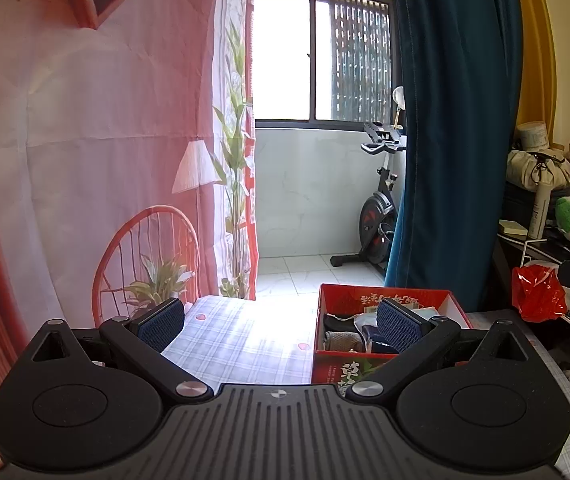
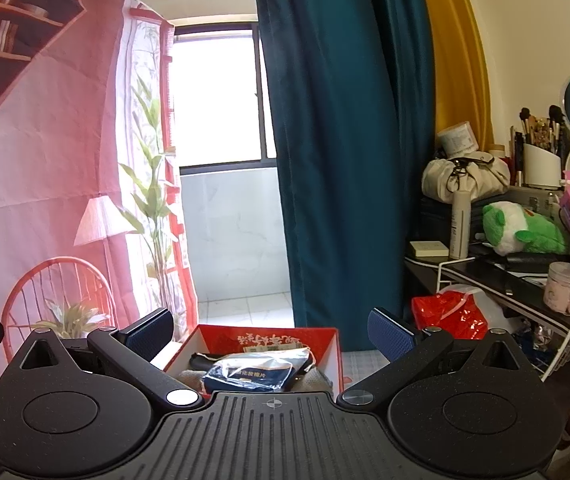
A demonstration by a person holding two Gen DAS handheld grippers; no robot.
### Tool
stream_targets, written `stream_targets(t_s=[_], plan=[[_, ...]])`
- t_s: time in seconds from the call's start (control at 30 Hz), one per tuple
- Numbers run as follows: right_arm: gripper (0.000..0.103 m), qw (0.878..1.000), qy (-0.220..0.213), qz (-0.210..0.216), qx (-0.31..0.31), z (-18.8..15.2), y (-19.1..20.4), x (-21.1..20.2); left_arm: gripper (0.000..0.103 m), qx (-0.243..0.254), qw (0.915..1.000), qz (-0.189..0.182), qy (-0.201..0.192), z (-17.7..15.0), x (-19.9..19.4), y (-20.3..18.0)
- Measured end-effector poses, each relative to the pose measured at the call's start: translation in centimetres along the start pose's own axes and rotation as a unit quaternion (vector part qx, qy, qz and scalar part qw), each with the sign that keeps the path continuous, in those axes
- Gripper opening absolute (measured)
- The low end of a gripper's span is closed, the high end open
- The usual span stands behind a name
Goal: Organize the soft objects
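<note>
On the checked surface (image 1: 241, 344) stood the red box (image 2: 335, 350), already holding socks (image 1: 341, 338) and a plastic packet (image 2: 253, 372). Both grippers, left (image 1: 281, 322) and right (image 2: 271, 328), hovered near the box with jaws wide and empty; sorting looked well advanced or barely begun, I couldn't tell.

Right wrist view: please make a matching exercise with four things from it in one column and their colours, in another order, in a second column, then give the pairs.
Things:
1. box on the table
2. curtain beside the window
3. plush toy on the side desk
4. crumpled plastic bag below the desk

Colours:
A. green and white
B. dark teal
C. red, glossy
D. red, with white characters on its inner wall

Pairs: 1-D, 2-B, 3-A, 4-C
</note>
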State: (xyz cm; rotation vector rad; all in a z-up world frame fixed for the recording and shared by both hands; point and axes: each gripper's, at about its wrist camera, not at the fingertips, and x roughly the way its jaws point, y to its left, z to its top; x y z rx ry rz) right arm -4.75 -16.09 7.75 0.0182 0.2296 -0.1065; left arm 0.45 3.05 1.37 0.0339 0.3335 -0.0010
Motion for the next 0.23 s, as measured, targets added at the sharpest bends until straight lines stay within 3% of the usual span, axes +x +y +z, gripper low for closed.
stream_targets(t_s=[0.23], plan=[[0.103,1.0,-0.001,0.001,-0.001,0.08,0.05,-0.04,0.103,0.002,1.0,-0.004,-0.002,0.04,-0.06,0.19]])
